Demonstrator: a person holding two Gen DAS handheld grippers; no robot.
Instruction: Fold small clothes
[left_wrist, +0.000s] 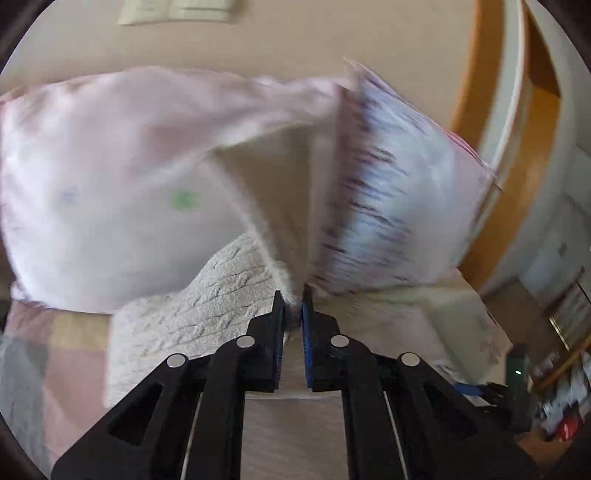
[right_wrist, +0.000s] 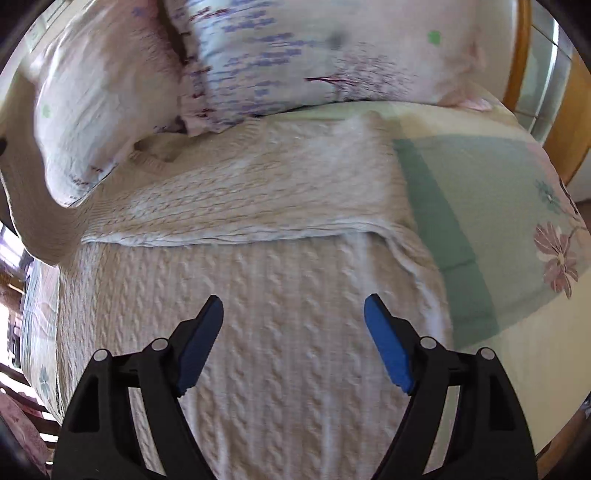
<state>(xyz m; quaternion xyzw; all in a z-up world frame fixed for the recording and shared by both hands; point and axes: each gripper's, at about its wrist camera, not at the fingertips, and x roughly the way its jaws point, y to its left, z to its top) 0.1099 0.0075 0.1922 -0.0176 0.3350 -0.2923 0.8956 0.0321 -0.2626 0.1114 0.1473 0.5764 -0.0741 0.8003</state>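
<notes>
On a bed covered by a pastel patchwork floral quilt (right_wrist: 517, 221), a cream cable-knit sweater (right_wrist: 295, 295) lies spread flat, its upper part folded down across the body. The left gripper (left_wrist: 293, 302) has its blue-padded jaws nearly closed, pinching an edge of the knit and lifting it (the frame is motion-blurred). The right gripper (right_wrist: 293, 306) hovers above the sweater's body, jaws wide apart, holding nothing. Two pale pink floral-print pillows (right_wrist: 295, 55) rest at the head, touching the garment.
</notes>
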